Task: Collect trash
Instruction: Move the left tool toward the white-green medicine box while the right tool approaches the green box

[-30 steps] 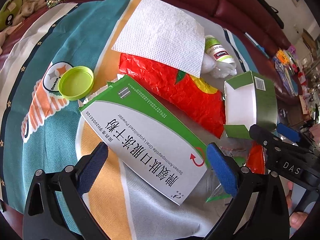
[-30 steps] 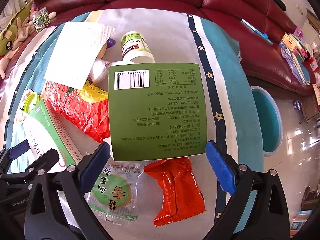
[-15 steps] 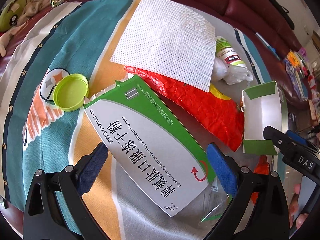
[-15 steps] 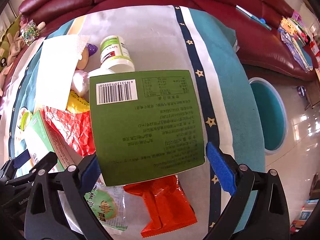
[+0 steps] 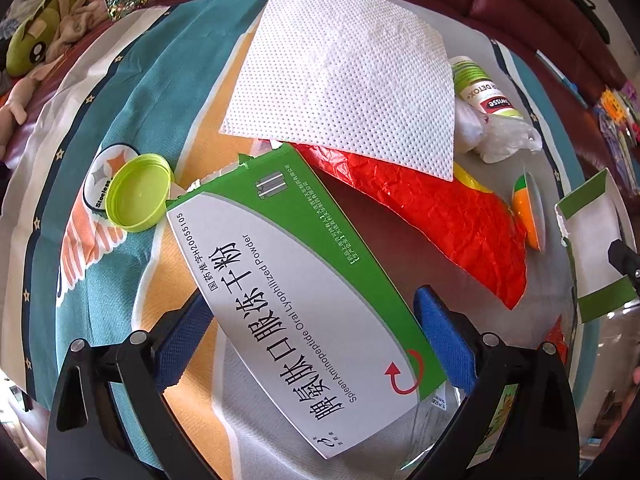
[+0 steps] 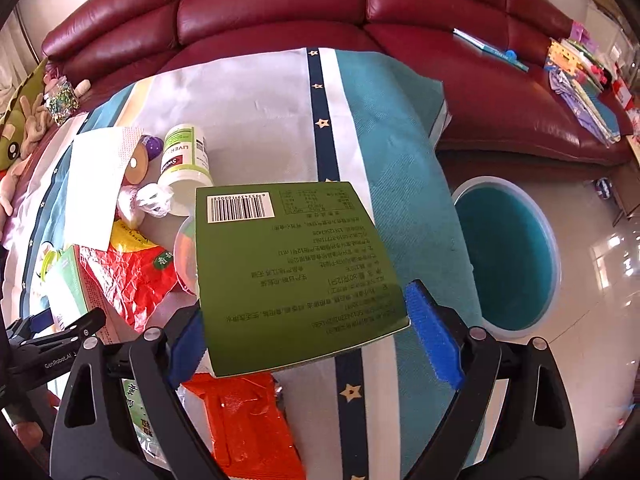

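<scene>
A white and green medicine box (image 5: 296,300) lies on the patterned cloth (image 5: 132,80) between the pads of my left gripper (image 5: 312,296). That gripper is open and straddles the box. My right gripper (image 6: 304,300) has its jaws closing on a dark green carton (image 6: 292,264) with a barcode. Both blue pads touch the carton's sides, and it hangs tilted above the cloth. The same carton (image 5: 592,240) shows at the right edge of the left wrist view. A round bin with a teal liner (image 6: 504,256) stands on the floor to the right.
On the cloth lie a white paper towel (image 5: 344,76), a crumpled red wrapper (image 5: 440,212), a green lid (image 5: 138,190), a supplement bottle (image 6: 184,160), a small clear-lidded cup (image 5: 528,208) and an orange snack bag (image 6: 244,416). A red sofa (image 6: 280,4) stands behind.
The right gripper has carried the green carton to the right and tilted it up, uncovering the small cup. The left gripper has come closer around the medicine box.
</scene>
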A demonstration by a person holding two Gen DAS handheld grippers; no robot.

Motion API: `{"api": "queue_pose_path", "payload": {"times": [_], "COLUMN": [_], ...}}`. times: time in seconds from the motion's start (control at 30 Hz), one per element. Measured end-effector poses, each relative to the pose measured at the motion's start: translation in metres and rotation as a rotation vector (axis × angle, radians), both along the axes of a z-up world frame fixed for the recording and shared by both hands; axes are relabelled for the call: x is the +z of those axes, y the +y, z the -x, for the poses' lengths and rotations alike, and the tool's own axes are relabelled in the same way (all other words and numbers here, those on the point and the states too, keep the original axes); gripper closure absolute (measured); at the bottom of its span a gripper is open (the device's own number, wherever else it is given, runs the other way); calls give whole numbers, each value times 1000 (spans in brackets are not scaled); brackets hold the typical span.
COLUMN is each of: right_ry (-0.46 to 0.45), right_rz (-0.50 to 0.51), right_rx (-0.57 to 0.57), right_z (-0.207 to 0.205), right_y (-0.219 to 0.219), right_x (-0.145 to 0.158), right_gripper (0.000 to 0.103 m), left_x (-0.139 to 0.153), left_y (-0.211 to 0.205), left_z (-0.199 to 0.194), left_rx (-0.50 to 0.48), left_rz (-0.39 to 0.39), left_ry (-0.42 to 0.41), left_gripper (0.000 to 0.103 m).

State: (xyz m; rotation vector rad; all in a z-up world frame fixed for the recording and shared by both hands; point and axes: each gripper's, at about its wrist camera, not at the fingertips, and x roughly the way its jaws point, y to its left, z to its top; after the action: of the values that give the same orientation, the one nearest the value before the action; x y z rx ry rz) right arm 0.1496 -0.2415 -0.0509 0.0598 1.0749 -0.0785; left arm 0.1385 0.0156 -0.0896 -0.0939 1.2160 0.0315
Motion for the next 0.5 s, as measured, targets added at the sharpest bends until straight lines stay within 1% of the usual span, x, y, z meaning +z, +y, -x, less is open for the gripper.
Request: {"api": "queue_pose_path", "payload": {"times": [0.07, 0.2, 0.27, 0.3, 0.37, 0.43, 0.5], "right_ry": [5, 17, 30, 39, 62, 76, 80], "right_rz": [-31, -111, -136, -135, -148, -163, -153], "right_rx": [8, 40, 61, 70, 71, 65, 62], "right_z": [0, 1, 0, -1, -1, 0, 2], "right_y": [-5, -3, 3, 6, 9, 7, 6], "right_x": [1, -3, -7, -8, -11, -12, -12], "right_gripper": [17, 17, 16, 16, 16, 15, 15], "left_x": [1, 9, 15, 18, 21, 20, 17], "left_y": [2, 8, 3, -2, -11, -17, -18], "left_z": [5, 22, 27, 29, 32, 33, 34], "left_rx": [-8, -36, -72, -103, -165, -188, -190], "left_rz": [-4, -14, -21, -25, -36, -44, -60], "left_ry": [-12, -53, -78, -94, -98, -96, -89], "left_gripper": [6, 21, 23, 24, 25, 25, 23]}}
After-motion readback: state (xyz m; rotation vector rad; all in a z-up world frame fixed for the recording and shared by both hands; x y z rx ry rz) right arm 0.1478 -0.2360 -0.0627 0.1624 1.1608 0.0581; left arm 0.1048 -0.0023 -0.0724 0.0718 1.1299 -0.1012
